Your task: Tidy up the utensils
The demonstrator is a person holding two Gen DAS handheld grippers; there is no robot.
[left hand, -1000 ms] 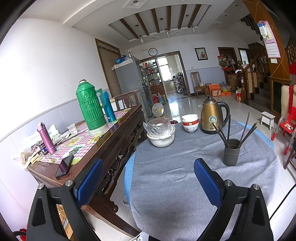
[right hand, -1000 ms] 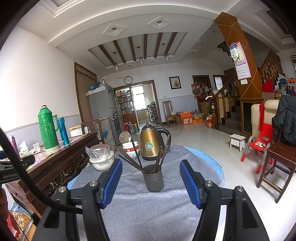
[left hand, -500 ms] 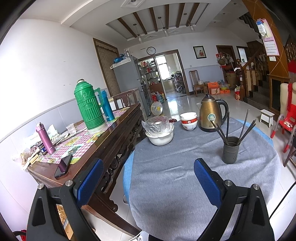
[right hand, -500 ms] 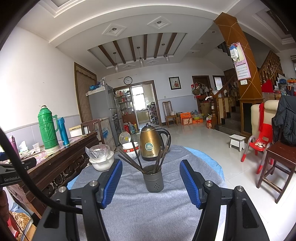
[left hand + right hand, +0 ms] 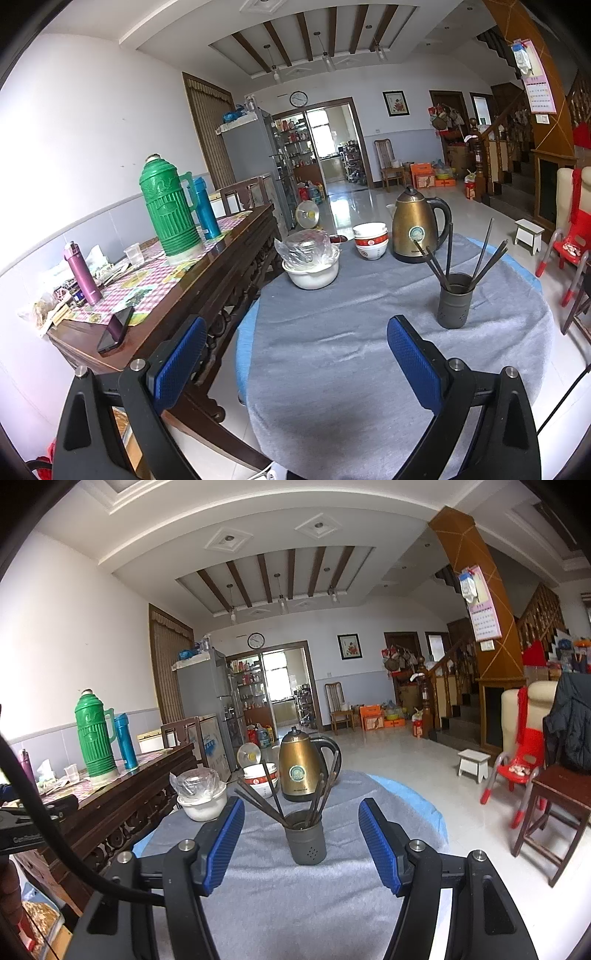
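While both claws hang apart and empty:
Utensils: chopsticks [image 5: 284, 797] splayed in holder [image 5: 306, 837], toward tabletop's [image 5: 332, 369] right edge.
Grippers: left gripper [image 5: 295, 365], right gripper [image 5: 301, 843] holding nothing.
Progress: sticks housed; none loose.

The bottoms of the sticks [image 5: 271, 797] are hidden inside the dark cup [image 5: 306, 837]. The white pot [image 5: 312, 271] has a plastic bag over it, so its inside is hidden.
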